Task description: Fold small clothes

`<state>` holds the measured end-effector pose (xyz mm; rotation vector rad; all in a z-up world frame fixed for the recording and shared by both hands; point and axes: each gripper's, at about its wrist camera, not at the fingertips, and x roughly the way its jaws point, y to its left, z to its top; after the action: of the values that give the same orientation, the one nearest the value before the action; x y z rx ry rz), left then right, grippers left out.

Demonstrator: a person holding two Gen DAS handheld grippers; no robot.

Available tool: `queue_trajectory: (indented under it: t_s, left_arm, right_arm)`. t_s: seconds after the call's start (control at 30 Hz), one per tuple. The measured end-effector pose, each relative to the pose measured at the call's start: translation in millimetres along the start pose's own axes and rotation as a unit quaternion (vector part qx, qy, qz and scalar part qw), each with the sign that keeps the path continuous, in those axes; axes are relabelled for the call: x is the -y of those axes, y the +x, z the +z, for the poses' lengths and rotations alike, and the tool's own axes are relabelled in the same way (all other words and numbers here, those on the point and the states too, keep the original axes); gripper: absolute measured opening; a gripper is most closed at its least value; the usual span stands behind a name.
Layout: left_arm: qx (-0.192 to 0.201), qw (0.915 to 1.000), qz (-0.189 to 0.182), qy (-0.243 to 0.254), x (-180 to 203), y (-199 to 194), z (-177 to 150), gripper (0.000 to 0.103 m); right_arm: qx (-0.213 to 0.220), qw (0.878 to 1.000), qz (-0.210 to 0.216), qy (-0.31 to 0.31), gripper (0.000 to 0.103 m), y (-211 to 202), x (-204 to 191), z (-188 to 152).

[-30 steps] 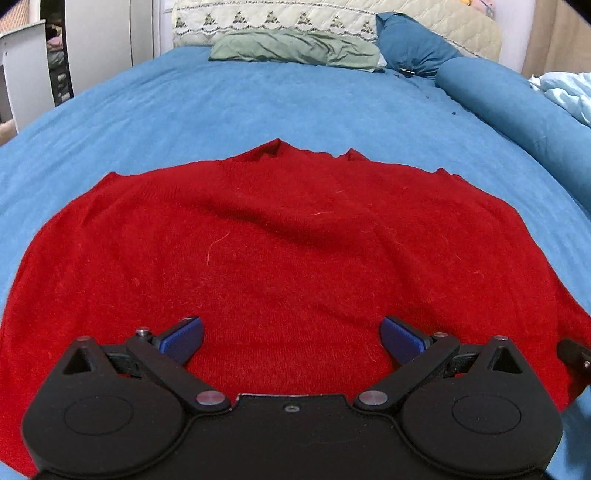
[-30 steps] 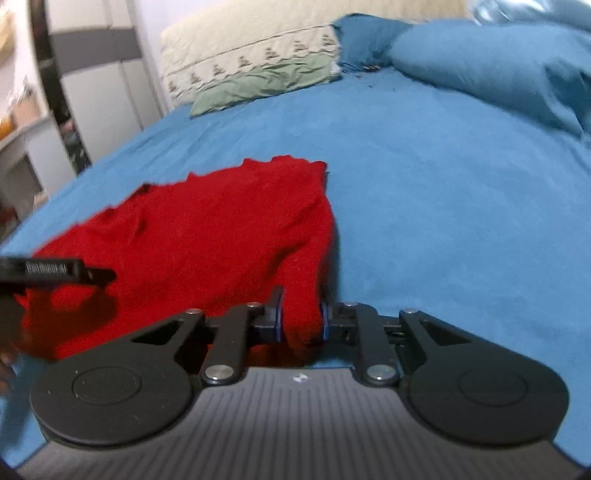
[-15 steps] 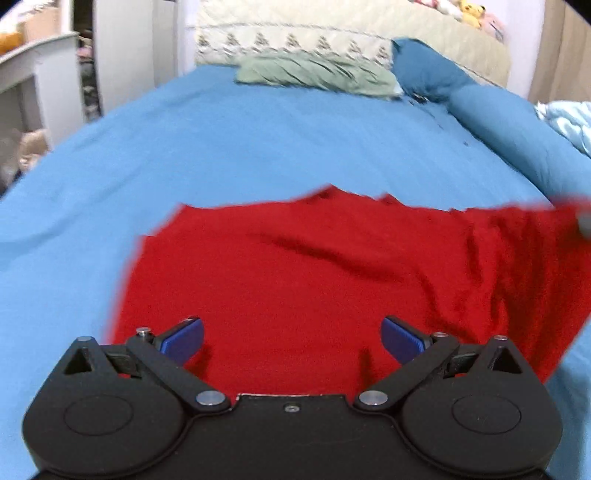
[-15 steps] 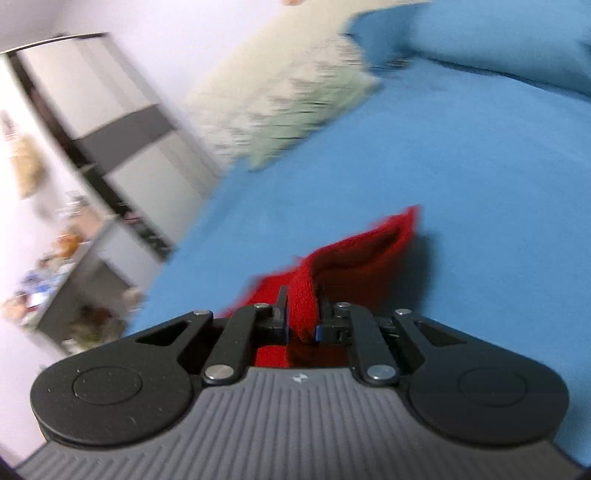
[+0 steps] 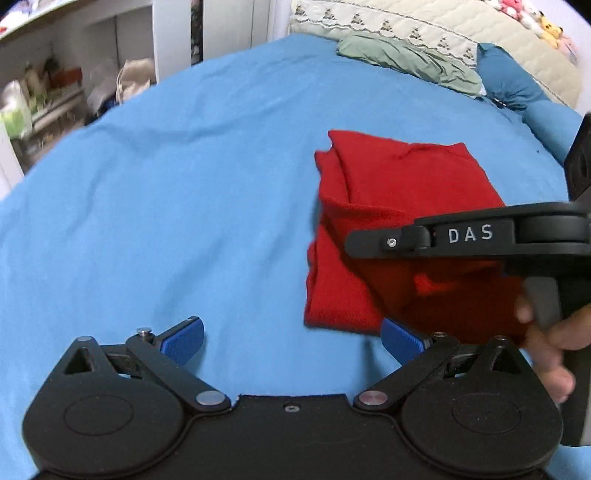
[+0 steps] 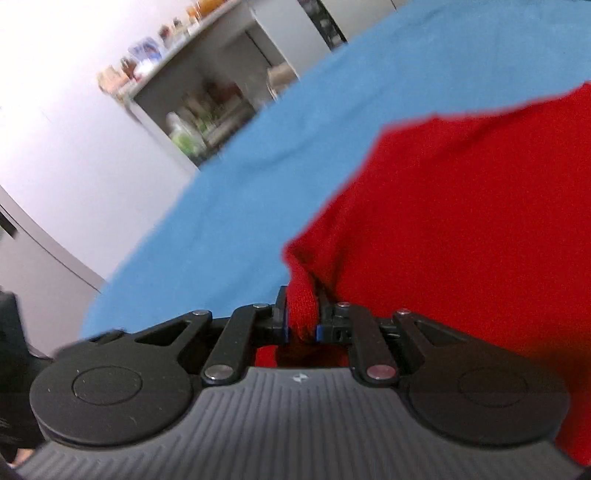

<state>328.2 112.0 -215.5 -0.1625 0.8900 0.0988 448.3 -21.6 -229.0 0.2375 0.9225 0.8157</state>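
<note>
A red knit garment (image 5: 391, 192) lies folded over on the blue bed sheet (image 5: 184, 192), right of centre in the left wrist view. My left gripper (image 5: 291, 336) is open and empty, low over the sheet beside the garment's near left corner. My right gripper (image 6: 302, 321) is shut on a bunched edge of the red garment (image 6: 461, 221). It also shows from the side in the left wrist view (image 5: 369, 243), held across the garment by a hand (image 5: 554, 343).
A green pillow (image 5: 406, 62), a dark blue pillow (image 5: 513, 81) and a cream quilted headboard (image 5: 443, 29) are at the far end of the bed. Cluttered shelves (image 5: 55, 85) stand off the bed's left edge and also appear in the right wrist view (image 6: 199, 110).
My right gripper has carried the garment's right edge across to the left, folding the spread garment in half. My left gripper has stayed open and has swung left, off the garment.
</note>
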Motion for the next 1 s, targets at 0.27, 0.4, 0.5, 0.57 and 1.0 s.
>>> queue_trajectory:
  t_s: [0.27, 0.4, 0.5, 0.57, 1.0]
  left_arm:
    - [0.049, 0.9960, -0.071, -0.023, 8.1, -25.9, 1.3, 0.103]
    - [0.055, 0.9935, -0.094, -0.031, 11.4, -24.5, 10.9, 0.103]
    - [0.055, 0.9948, -0.076, -0.040, 14.2, -12.9, 15.3, 0.103]
    - [0.058, 0.9944, -0.071, -0.052, 13.4, -6.9, 16.9, 0.103]
    - [0.072, 0.9960, -0.027, -0.046, 0.3, 3.6, 18.5, 0.103]
  right_arm:
    - [0.137, 0.989, -0.045, -0.043, 0.095, -110.2, -3.0, -11.7]
    - [0.169, 0.970, -0.171, -0.039, 0.096, -152.4, 3.0, -64.3]
    - [0.149, 0.961, -0.229, -0.031, 0.096, -147.3, 12.4, -106.7]
    - [0.133, 0.959, -0.247, -0.035, 0.095, -134.4, 15.8, -120.7]
    - [0.180, 0.917, -0.355, -0.027, 0.084, -109.5, 21.3, -122.4]
